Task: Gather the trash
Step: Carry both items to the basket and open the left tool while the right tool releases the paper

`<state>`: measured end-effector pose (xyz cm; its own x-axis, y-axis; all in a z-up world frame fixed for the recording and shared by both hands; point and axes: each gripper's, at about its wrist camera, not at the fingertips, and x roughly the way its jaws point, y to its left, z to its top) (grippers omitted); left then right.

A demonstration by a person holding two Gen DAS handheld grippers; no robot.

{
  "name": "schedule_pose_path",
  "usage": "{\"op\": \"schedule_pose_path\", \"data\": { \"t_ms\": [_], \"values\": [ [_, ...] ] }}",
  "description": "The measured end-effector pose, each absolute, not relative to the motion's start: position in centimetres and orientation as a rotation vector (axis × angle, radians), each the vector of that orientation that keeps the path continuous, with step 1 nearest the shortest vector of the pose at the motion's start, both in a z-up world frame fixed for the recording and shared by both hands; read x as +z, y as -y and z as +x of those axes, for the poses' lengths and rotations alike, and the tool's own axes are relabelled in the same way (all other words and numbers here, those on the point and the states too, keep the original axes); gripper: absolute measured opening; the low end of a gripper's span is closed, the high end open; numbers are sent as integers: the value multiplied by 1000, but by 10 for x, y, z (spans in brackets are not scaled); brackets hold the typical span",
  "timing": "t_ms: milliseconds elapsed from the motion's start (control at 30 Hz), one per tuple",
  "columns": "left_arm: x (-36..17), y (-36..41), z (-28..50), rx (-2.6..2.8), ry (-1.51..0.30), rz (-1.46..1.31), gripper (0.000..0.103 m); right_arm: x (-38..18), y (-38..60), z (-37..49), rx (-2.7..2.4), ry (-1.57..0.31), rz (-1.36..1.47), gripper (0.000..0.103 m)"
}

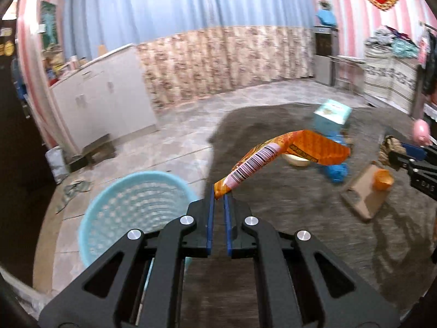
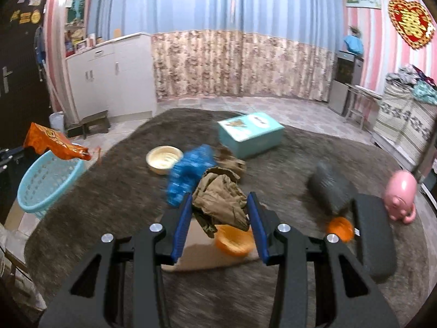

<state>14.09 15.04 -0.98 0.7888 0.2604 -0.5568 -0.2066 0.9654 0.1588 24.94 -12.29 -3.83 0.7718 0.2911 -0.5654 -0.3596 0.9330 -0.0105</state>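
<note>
My left gripper (image 1: 219, 196) is shut on the corner of an orange snack wrapper (image 1: 289, 153) and holds it in the air, right of the light blue mesh basket (image 1: 131, 207). The wrapper (image 2: 54, 143) hangs over the basket (image 2: 46, 183) in the right wrist view. My right gripper (image 2: 220, 205) is shut on a crumpled brown paper wad (image 2: 221, 201), held above an orange cup (image 2: 233, 239) lying on flat cardboard (image 2: 196, 257). The right gripper also shows at the right edge of the left wrist view (image 1: 393, 154).
On the dark rug (image 2: 123, 199) lie a blue plastic bag (image 2: 188, 175), a cream bowl (image 2: 164, 158), a teal box (image 2: 250, 134), a grey object (image 2: 330, 188), a second orange cup (image 2: 340, 228) and a pink toy (image 2: 401, 195). White cabinets (image 2: 109, 79) stand at the left.
</note>
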Motion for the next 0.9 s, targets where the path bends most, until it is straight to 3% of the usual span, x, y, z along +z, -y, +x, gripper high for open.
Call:
{"op": "schedule_pose_path", "data": {
  "t_ms": [300,833,900],
  "values": [
    [-16,-233,131,396,-624,62,5,-32,54,252,448,-574,-146,41],
    [-57,-305,140,468,-661,-41,6,-43,-21,263,536,-614,-153,41],
    [-59,-311,142,466,-660,-52,16,-44,-30,262,547,-614,-164,41]
  ]
}}
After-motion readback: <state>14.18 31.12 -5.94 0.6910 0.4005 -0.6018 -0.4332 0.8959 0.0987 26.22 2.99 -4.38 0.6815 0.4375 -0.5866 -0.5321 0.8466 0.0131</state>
